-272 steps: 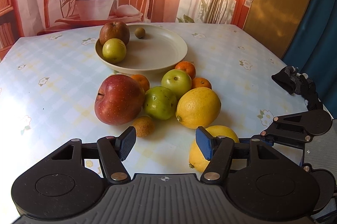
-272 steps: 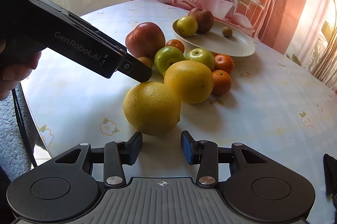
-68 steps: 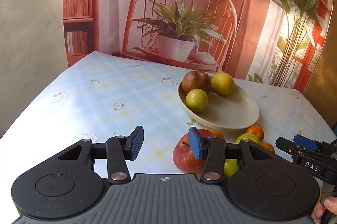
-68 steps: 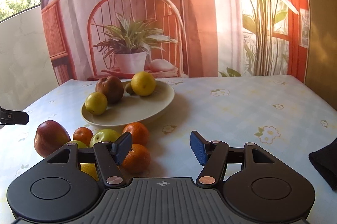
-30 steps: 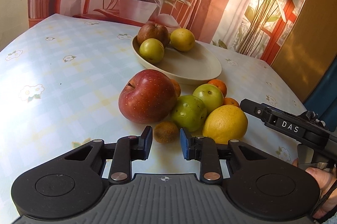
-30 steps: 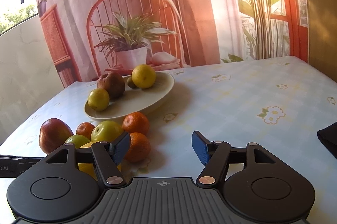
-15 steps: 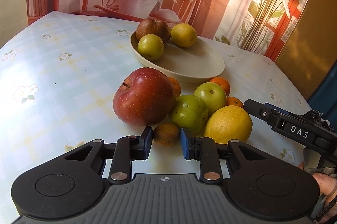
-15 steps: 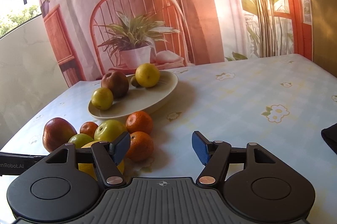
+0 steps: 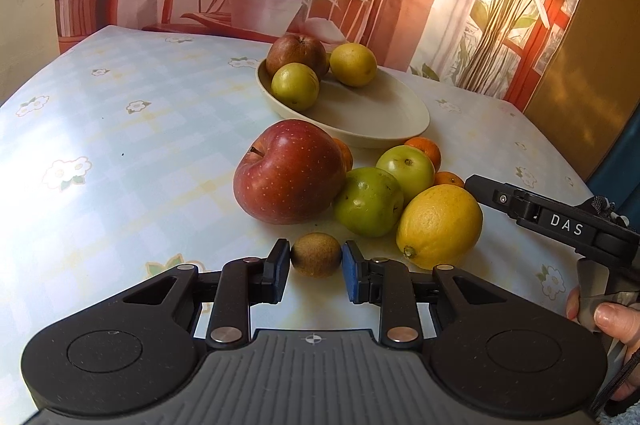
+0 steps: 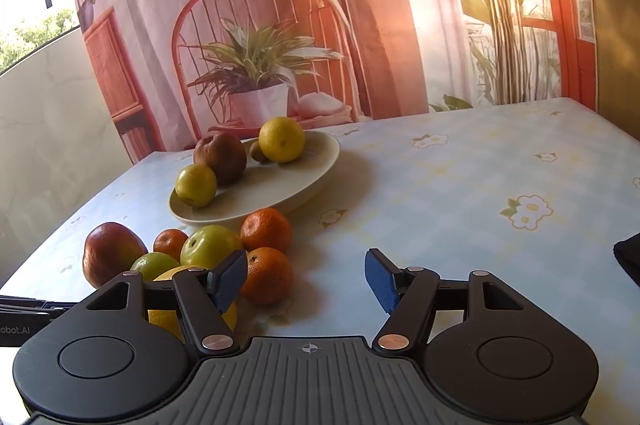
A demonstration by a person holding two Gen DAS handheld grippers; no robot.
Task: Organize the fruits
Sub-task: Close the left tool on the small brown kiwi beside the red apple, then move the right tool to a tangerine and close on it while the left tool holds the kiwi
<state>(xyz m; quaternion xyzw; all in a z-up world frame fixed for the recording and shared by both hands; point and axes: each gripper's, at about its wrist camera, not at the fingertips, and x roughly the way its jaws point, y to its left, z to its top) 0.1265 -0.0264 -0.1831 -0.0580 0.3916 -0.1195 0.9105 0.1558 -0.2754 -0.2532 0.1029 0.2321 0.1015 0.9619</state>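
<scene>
**Mia:** Look, the left claw point(image 9: 316, 261) has its two pads pulled in close around the little brown fruit point(image 9: 315, 254). I think it is holding it, but the fruit sits on the surface point(image 9: 120, 153) and has not gone up yet.

**Ben:** Where does it go?

**Mia:** Into the plate point(image 9: 400, 129), I guess. That plate has a dark apple point(image 9: 297, 54), a small green fruit point(image 9: 295, 86) and a yellow one point(image 9: 353, 64) in it.

**Ben:** What could go wrong?

**Mia:** The brown fruit is small and round. If the pads only pinch its edges, it could pop out and roll away. Also the big red apple point(image 9: 289, 171) and the green apple point(image 9: 369, 201) are just behind it. A push forward could bump them and scatter the pile.

**Ben:** And the other claw?

**Mia:** The right claw point(image 10: 306, 283) is half open with nothing in it, near the oranges point(image 10: 267, 275).
</scene>
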